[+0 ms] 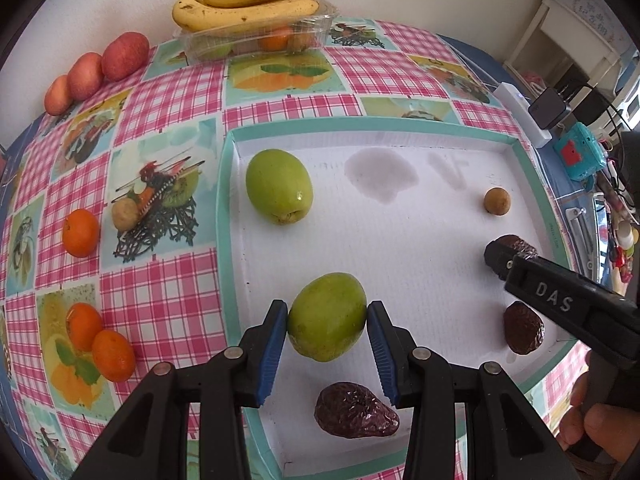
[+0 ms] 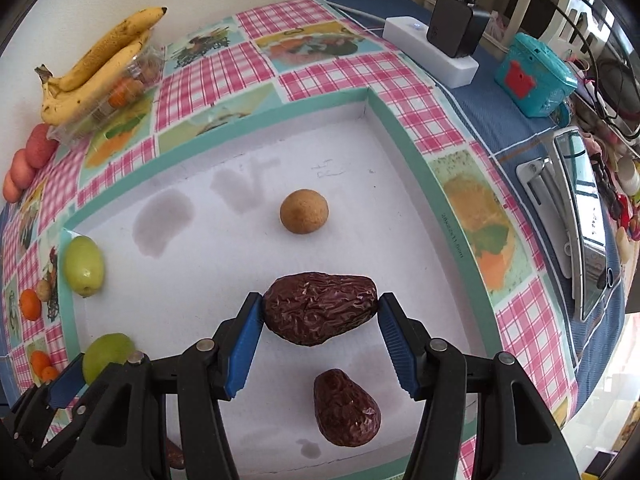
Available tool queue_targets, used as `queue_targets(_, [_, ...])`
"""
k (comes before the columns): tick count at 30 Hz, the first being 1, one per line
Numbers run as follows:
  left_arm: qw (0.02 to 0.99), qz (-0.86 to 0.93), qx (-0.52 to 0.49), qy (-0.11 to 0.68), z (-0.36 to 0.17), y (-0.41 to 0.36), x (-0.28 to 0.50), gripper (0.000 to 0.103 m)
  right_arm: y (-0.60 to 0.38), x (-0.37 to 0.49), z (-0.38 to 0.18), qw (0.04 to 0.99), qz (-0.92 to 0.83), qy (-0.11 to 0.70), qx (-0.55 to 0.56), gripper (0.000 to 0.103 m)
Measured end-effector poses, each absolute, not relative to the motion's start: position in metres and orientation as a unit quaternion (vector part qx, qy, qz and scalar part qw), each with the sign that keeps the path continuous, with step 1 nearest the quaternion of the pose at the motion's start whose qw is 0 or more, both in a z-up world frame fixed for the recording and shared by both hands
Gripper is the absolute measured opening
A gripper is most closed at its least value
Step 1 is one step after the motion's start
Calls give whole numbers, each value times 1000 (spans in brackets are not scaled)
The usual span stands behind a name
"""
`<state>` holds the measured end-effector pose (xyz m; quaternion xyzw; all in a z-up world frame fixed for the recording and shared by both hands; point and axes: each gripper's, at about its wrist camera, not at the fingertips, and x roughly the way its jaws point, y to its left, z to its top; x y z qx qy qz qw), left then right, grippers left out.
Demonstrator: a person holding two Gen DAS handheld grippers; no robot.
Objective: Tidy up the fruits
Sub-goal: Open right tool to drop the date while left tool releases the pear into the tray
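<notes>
Inside the white tray [image 1: 400, 248], walled by a low teal rim, the floor is mostly bare, with two damp patches near the far wall. The left gripper [image 1: 327, 318] has its blue ribbed fingers [image 1: 272, 344] closed against both sides of a smooth green fruit [image 1: 327, 317], an oval whose long axis tilts up to the right; whether it is lifted cannot be told. A second green fruit [image 1: 279, 186] lies near the tray's far-left corner. The right gripper [image 2: 320, 312] pinches a wrinkled dark date [image 2: 320, 307] by its two ends, the long axis running across between the fingers. Another date [image 2: 346, 408] lies just nearer, pointing toward the camera, and a third [image 1: 356, 410] sits under the left gripper. A small round tan fruit [image 2: 304, 211] rests alone mid-tray with open room around it. Outside the tray, on the pink checked surface [image 1: 160, 280], lie oranges [image 1: 98, 342], and bananas [image 1: 248, 2] top a clear plastic box [image 1: 256, 38] by the wall.
</notes>
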<state>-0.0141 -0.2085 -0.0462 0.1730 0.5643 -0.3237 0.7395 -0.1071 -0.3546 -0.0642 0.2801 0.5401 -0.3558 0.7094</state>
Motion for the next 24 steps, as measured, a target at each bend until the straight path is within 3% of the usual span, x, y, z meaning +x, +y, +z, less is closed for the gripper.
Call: queue_targets(24, [729,-325,185,573,-49,-209,-17,44,-355,-103,-76,702,-357,552,275,60])
